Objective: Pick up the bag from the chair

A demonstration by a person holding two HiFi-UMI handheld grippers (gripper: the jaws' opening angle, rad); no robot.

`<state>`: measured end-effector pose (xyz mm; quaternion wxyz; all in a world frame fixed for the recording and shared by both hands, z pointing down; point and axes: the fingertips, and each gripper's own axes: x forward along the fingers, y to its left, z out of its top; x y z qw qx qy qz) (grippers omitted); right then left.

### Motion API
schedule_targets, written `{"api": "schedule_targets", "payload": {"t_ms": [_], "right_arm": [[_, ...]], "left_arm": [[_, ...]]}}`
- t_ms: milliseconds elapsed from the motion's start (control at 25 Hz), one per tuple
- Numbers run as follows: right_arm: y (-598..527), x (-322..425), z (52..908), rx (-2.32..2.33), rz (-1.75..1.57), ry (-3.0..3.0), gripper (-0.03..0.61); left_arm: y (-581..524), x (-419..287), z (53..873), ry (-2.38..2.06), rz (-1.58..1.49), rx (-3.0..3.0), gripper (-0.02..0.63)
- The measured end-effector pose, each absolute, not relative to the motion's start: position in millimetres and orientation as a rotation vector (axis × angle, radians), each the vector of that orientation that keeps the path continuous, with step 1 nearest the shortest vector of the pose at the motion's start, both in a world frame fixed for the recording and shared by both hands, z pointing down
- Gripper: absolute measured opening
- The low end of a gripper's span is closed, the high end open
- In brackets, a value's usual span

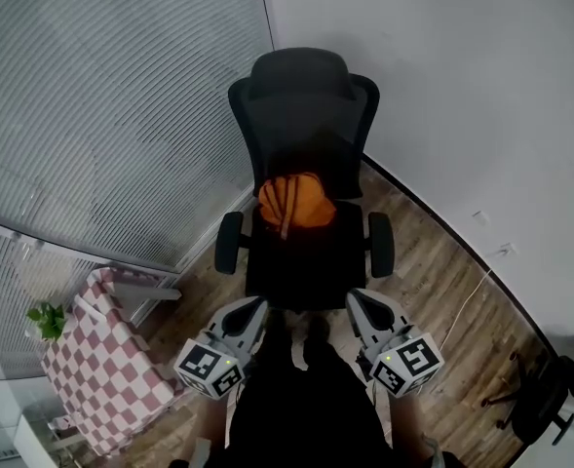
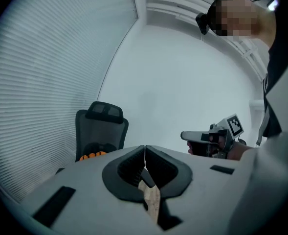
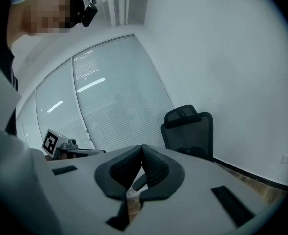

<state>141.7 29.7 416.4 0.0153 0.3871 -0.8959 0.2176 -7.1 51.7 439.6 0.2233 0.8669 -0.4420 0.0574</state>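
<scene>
An orange bag with a strap lies on the seat of a black office chair, against the backrest. In the left gripper view the orange bag peeks over the gripper body, low on the chair. My left gripper is held near my body, just short of the seat's front edge, jaws shut and empty. My right gripper is level with it on the other side, also shut on nothing. In the right gripper view the chair stands ahead, the bag hidden.
A small table with a red-checked cloth and a potted plant stands at the left. Window blinds run behind the chair, a white wall to its right. A dark stand sits at the far right on the wood floor.
</scene>
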Motion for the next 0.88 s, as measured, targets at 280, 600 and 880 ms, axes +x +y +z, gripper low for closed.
{"api": "schedule_targets", "payload": {"t_ms": [280,600,880], "right_arm": [[8.8,148.9,419.6,1.246,0.673,-2.755,0.018],[-27.3,139.7,407.7,1.375,0.636,-2.692,0.018],[-81.1,102.2,387.7,1.437,0.594,-2.677,0.018]], "left_arm": [[15.8,-3.0,448.3,-1.189,0.189,2.4,0.034],[-48.5,-22.4,453.3,-1.111,0.207,2.446,0.034],[-116.2,-56.7,450.6,-1.061,0.194,2.49,0.034]]}}
